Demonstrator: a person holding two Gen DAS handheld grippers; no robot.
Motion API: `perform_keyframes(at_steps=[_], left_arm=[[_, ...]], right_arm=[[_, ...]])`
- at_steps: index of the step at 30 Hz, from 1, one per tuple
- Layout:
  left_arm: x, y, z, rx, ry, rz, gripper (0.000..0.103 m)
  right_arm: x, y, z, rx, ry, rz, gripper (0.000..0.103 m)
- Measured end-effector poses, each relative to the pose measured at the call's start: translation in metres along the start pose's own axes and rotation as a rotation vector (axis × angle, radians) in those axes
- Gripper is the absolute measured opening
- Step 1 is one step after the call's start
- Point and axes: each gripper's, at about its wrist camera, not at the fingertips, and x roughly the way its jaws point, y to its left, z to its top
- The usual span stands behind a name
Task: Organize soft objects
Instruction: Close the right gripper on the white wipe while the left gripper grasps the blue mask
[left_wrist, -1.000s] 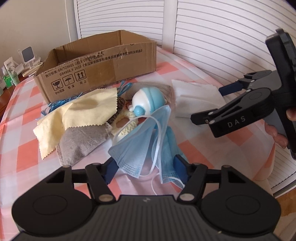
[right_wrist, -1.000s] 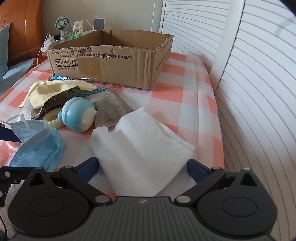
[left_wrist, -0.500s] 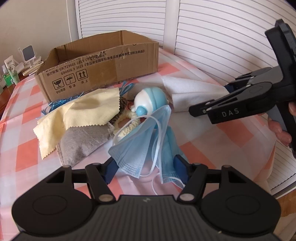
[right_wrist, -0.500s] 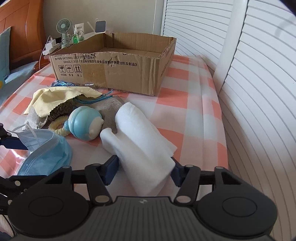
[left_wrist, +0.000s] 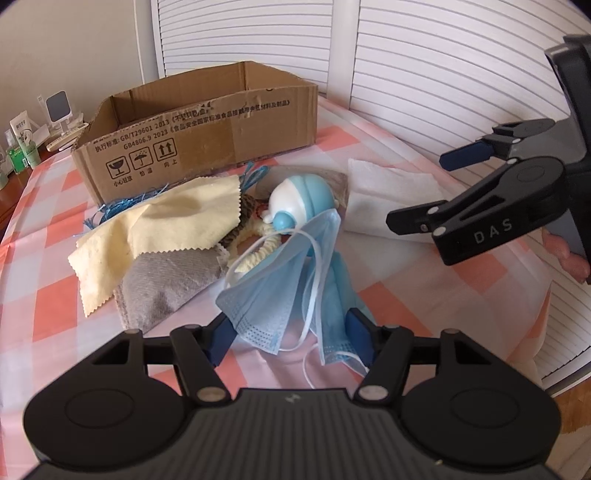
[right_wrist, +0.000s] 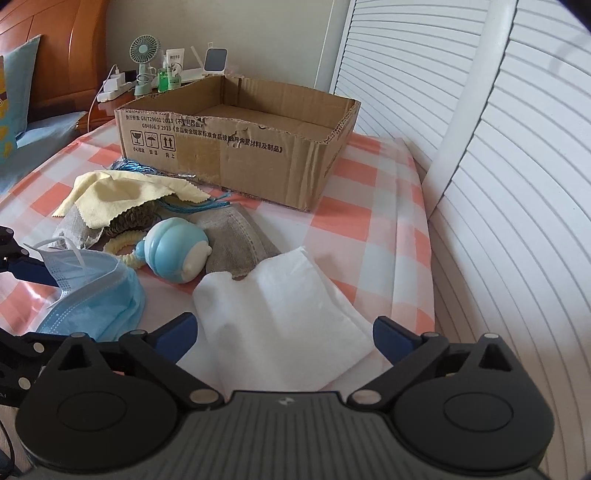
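Nearest, the left gripper (left_wrist: 291, 332) is clamped on the blue face mask (left_wrist: 284, 280), while the right gripper (right_wrist: 284, 332) stands spread wide around the white cloth (right_wrist: 284, 314) lying on the checked tablecloth (right_wrist: 373, 236). Beyond sit the round blue toy (right_wrist: 175, 254) and the cardboard box (right_wrist: 236, 147)

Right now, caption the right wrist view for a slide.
Open right gripper straddles white cloth before cardboard box.

The box (right_wrist: 236, 136) stood at twelve o'clock behind the heap, the mask (left_wrist: 284, 277) nearest, the folded tissue (right_wrist: 284, 317) at three o'clock.
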Motion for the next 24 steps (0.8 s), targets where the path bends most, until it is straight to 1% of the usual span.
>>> perform_keyframes(at_steps=[3, 5, 6, 7, 9, 10, 12, 13, 15, 24], left_arm=[[0.001, 0.001, 0.000, -0.006, 0.002, -0.001, 0.065], [0.001, 0.001, 0.000, -0.008, 0.003, -0.001, 0.065], [0.001, 0.001, 0.001, -0.008, 0.003, -0.001, 0.065], [0.001, 0.001, 0.001, -0.008, 0.003, -0.002, 0.064], [0.001, 0.001, 0.001, -0.009, 0.004, -0.003, 0.064], [0.001, 0.001, 0.001, -0.009, 0.004, -0.002, 0.064], [0.001, 0.001, 0.001, -0.009, 0.004, -0.002, 0.063], [0.001, 0.001, 0.001, -0.009, 0.003, -0.003, 0.062], [0.000, 0.002, 0.002, -0.009, 0.002, -0.002, 0.059], [-0.004, 0.006, 0.003, -0.026, 0.008, -0.009, 0.047]], right_arm=[[0.017, 0.000, 0.001, 0.005, 0.033, 0.035, 0.101], [0.025, 0.000, 0.000, 0.014, 0.055, 0.059, 0.095], [0.024, 0.000, 0.000, 0.023, 0.046, 0.064, 0.089], [0.022, 0.002, 0.000, 0.018, 0.042, 0.067, 0.086], [0.017, 0.006, 0.001, 0.000, 0.035, 0.061, 0.067], [0.016, 0.007, 0.001, -0.005, 0.034, 0.056, 0.064], [0.013, 0.009, 0.002, -0.008, 0.032, 0.038, 0.048], [0.012, 0.009, 0.002, -0.007, 0.032, 0.034, 0.046], [0.010, 0.008, 0.002, 0.000, 0.031, 0.022, 0.033], [-0.010, 0.010, 0.003, -0.007, 0.000, -0.002, 0.031]])
